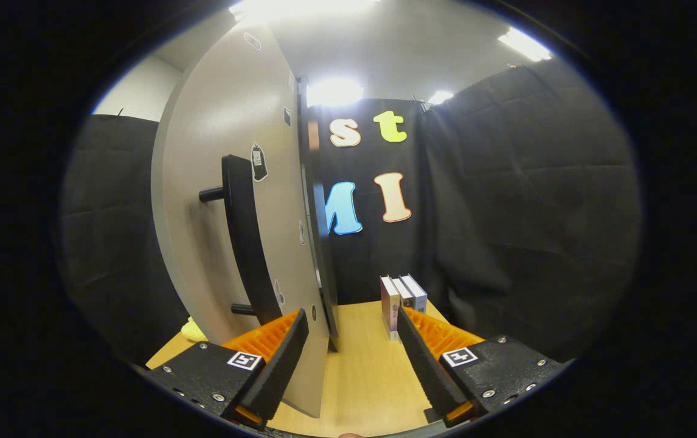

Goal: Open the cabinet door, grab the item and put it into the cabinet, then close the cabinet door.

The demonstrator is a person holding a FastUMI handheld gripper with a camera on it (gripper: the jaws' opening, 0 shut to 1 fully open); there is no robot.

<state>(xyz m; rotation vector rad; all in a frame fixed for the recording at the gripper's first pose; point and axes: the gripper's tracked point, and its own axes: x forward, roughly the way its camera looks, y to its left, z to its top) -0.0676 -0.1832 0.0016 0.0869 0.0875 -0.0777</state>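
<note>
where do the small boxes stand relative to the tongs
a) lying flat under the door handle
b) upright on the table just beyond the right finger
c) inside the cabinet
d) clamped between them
b: the small boxes stand upright on the wooden table, just beyond the right finger of the open tongs, apart from the cabinet door and its handle, with nothing gripped.

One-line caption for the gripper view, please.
Open tongs over the wooden tabletop, beside the swung-open cabinet door with its black handle; boxed items stand just ahead.
</note>
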